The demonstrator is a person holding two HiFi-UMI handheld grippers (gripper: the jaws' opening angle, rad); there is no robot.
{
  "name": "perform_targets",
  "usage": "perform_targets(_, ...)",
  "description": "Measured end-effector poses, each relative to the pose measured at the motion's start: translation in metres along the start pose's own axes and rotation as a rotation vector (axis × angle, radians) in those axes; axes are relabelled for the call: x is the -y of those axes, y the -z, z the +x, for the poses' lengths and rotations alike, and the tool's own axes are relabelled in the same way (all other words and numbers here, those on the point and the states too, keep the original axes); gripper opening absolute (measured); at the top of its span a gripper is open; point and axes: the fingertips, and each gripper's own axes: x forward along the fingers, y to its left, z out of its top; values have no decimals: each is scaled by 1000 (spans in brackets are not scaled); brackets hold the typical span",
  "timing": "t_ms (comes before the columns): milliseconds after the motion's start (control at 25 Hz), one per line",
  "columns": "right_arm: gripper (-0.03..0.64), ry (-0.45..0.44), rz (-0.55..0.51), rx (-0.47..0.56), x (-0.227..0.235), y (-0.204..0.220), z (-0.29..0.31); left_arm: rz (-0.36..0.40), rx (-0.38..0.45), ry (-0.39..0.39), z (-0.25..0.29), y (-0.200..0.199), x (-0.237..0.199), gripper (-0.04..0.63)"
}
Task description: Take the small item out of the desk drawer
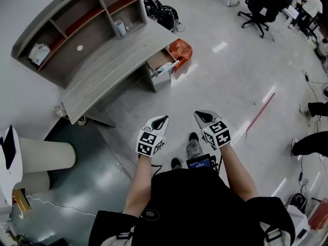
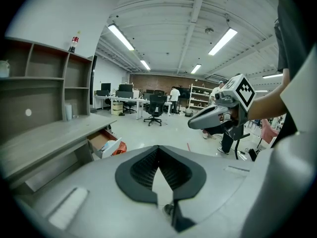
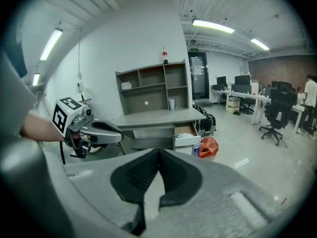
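Note:
The grey wooden desk (image 1: 110, 70) with a shelf unit stands far ahead at the upper left of the head view. Its drawer (image 1: 163, 64) is pulled open at the right end, with something pale inside that I cannot make out. The same drawer (image 2: 103, 143) shows in the left gripper view and the drawer (image 3: 188, 135) in the right gripper view. My left gripper (image 1: 162, 121) and right gripper (image 1: 201, 117) are held side by side in the air, well short of the desk. Both are shut and hold nothing.
An orange bag (image 1: 181, 49) lies on the floor beside the drawer. Black bags (image 1: 163, 15) sit behind the desk's right end. A white cup (image 1: 119, 27) stands on the desk. Office chairs (image 1: 262, 6) are at the far right. A person's feet (image 1: 310, 143) show at the right edge.

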Motion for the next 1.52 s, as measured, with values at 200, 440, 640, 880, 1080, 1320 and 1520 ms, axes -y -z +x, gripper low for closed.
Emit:
perform_targets(200,-3,-24,-9,10,30,-21,19,7,-4,-31,23,-21,-22,0)
perform_targets(440,-2,-45,-21,28,71,-50,39,17,-2,-57,58,-51,-45,0)
perform_targets(640,-2,-76,-37,30,104,-67,58,22,-7,-84,87,-69,-61,0)
perform_targets(880,-3,-123,-50,32,142,-84,79,11,-18,-138,117,-84,-79,0)
perform_targets(1080,-3,-169,-60,22,162,-91,93,-22,-11,-190,132,-94,-90,0)
perform_targets(1320,-2,-206,-52,0,174,-91,112,-51,-26,-230,138,-91,-101,0)
perform_targets(1520,-2,-230,-45,-24,173,-89,128,-78,-43,-250,139,-82,-113,0)
